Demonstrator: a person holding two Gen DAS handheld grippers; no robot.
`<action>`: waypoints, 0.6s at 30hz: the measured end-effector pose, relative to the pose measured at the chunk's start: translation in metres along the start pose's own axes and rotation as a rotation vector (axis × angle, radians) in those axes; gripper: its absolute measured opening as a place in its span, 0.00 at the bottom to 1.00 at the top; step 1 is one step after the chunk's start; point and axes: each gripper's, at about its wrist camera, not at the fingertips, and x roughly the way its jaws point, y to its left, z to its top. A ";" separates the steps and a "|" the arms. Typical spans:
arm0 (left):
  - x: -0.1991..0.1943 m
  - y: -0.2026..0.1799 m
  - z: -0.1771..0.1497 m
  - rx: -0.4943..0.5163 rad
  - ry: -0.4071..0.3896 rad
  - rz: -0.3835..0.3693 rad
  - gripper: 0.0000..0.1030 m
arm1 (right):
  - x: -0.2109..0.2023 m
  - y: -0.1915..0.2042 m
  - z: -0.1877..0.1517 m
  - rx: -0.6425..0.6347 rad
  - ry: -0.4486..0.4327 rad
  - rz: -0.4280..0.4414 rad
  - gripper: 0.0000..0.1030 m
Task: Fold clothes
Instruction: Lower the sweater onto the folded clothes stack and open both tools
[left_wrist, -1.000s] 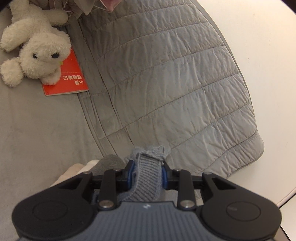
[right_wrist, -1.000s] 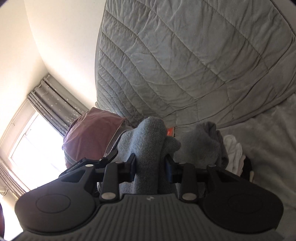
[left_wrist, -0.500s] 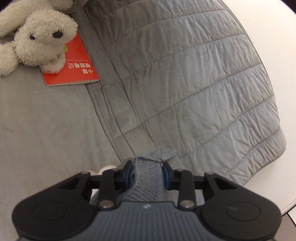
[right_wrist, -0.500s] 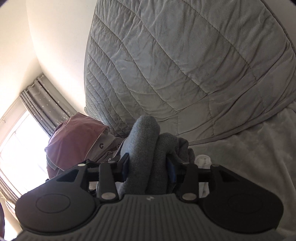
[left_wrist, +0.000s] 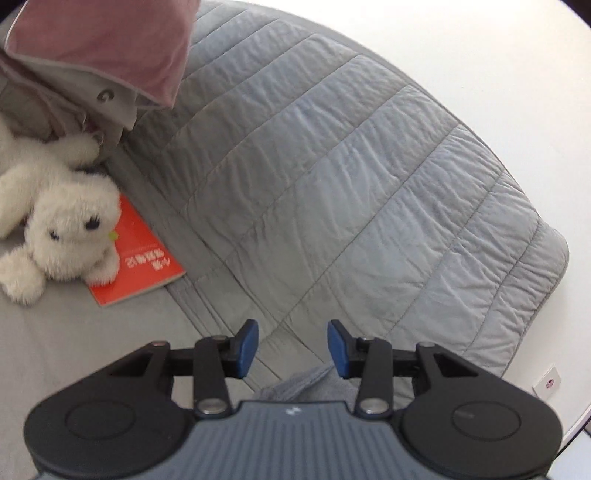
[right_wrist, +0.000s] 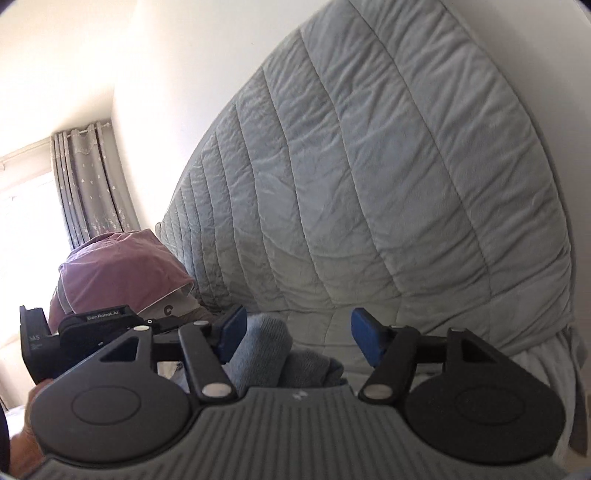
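Note:
A grey knit garment (left_wrist: 306, 384) lies bunched just below my left gripper (left_wrist: 291, 347), whose blue pads stand wide apart and hold nothing. In the right wrist view the same grey knit (right_wrist: 266, 347) sits folded up between the pads of my right gripper (right_wrist: 299, 336), which is also open; the fabric rests near the left pad and is not clamped. The left gripper body (right_wrist: 74, 332) shows at the left of the right wrist view.
A grey quilted bedspread (left_wrist: 332, 166) covers the bed up to the white wall. A white plush toy (left_wrist: 62, 229) lies on a red booklet (left_wrist: 140, 258) at left. A mauve pillow (left_wrist: 110, 40) and beige clothing lie beyond. Curtains (right_wrist: 88, 184) hang by a bright window.
Both grippers have opened and let go of the grey knit garment, which has dropped below the fingers. Both views have tilted and shifted.

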 end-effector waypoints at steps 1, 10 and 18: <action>0.000 -0.004 -0.001 0.018 -0.005 -0.026 0.40 | -0.001 0.004 0.001 -0.035 -0.018 -0.001 0.53; 0.040 -0.025 -0.034 0.219 0.137 -0.031 0.26 | 0.030 0.036 -0.029 -0.375 0.005 -0.036 0.27; 0.084 -0.034 -0.042 0.344 0.254 0.061 0.26 | 0.064 0.011 -0.036 -0.328 0.127 -0.092 0.27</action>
